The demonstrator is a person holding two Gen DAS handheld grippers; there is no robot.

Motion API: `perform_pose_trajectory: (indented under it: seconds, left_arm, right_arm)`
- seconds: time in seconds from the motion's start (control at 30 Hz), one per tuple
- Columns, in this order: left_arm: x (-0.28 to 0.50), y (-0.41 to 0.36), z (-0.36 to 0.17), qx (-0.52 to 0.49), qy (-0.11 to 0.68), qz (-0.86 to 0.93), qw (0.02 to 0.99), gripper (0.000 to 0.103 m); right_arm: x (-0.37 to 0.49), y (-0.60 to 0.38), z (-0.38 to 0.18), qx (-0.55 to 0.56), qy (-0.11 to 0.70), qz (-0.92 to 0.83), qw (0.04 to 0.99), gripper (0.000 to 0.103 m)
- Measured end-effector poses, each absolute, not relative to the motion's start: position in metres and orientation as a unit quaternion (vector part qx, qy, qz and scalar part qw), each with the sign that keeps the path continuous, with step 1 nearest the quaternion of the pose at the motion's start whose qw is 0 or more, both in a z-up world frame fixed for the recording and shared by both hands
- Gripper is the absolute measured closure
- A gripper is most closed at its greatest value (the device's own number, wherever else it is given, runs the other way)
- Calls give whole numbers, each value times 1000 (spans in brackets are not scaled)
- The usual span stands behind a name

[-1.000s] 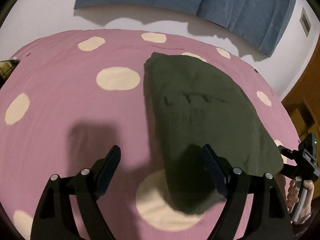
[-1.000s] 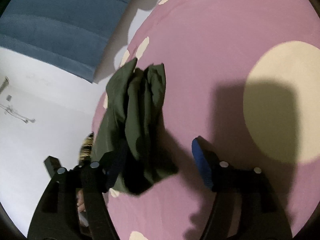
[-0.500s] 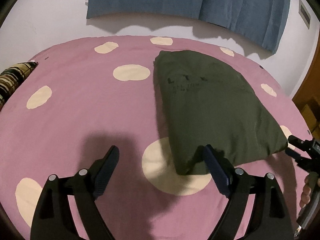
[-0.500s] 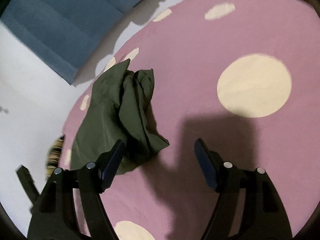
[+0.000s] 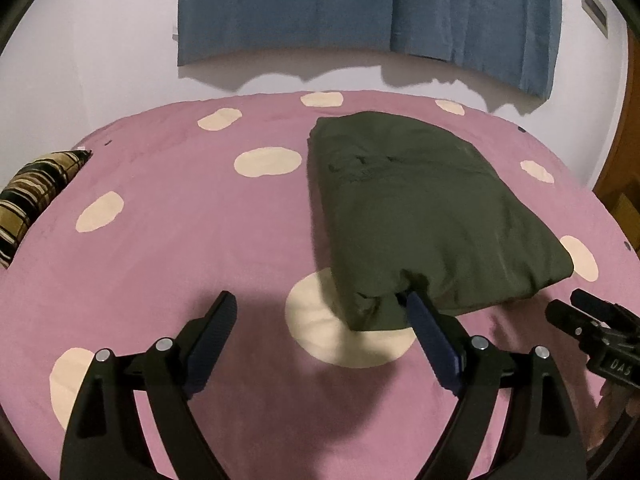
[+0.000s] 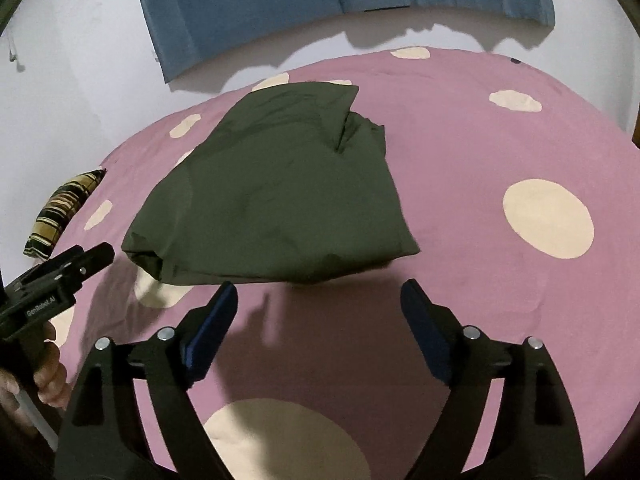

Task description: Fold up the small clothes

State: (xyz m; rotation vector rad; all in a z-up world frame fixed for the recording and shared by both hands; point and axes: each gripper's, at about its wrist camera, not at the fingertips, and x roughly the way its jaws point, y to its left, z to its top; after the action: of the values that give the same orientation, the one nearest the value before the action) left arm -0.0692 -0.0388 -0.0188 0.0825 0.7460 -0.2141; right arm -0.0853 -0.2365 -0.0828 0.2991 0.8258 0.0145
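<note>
A dark olive garment lies folded into a thick rectangle on the pink bedspread with cream spots. It also shows in the right wrist view, with a loose layer sticking up at its far corner. My left gripper is open and empty just short of the garment's near left corner; its right finger's tip overlaps the cloth's edge. My right gripper is open and empty just in front of the garment's near edge. Each gripper shows at the edge of the other's view.
A striped brown and cream pillow lies at the bed's left edge, also in the right wrist view. A blue curtain hangs on the white wall behind the bed. Brown wooden furniture stands to the right.
Both grippers have pulled back from the garment and risen, still open. The right wrist view has swung round from a tilted side view to face the garment squarely.
</note>
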Motion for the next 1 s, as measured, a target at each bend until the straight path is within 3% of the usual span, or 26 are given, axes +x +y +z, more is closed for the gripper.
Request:
perform_pose_trajectory:
  seconds: [1.0]
  left_arm:
    - [-86, -51, -14, 35, 354, -98, 929, 17]
  right_arm:
    - [-95, -214, -87, 116, 398, -3, 910, 12]
